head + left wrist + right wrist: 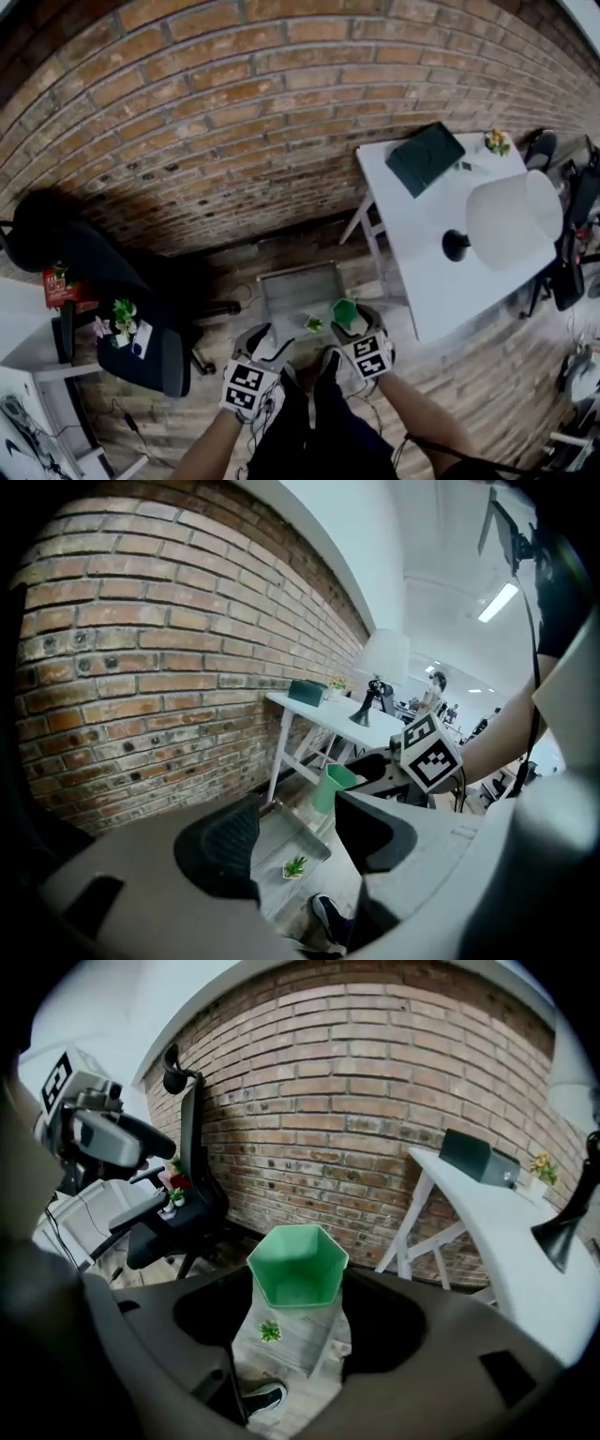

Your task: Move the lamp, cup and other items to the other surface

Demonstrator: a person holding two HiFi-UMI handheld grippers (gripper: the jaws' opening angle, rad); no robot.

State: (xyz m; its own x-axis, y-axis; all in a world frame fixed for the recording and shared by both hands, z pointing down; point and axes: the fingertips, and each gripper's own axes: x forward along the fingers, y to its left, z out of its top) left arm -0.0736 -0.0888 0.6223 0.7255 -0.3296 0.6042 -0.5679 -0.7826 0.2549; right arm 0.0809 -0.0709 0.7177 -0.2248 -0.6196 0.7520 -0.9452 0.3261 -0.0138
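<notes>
My right gripper [298, 1321] is shut on a green six-sided cup [298, 1269], holding it upright high above the floor; the head view shows the cup [344, 310] just ahead of the right gripper [349, 323]. The left gripper [300, 832] is open with nothing between its pads and sits to the left of the cup [330, 787] in the head view [270, 339]. A lamp [511, 217] with a white shade stands on the white table [422, 272] at the right. Below the grippers, a low grey tray [300, 286] on the floor carries a small potted plant [314, 323].
A dark green box [425, 157] and a small flower pot [496, 142] sit at the table's far end. A black office chair [141, 347] with small plants [122, 314] on its seat stands at the left. A brick wall runs behind. My shoe [262, 1396] is beneath the grippers.
</notes>
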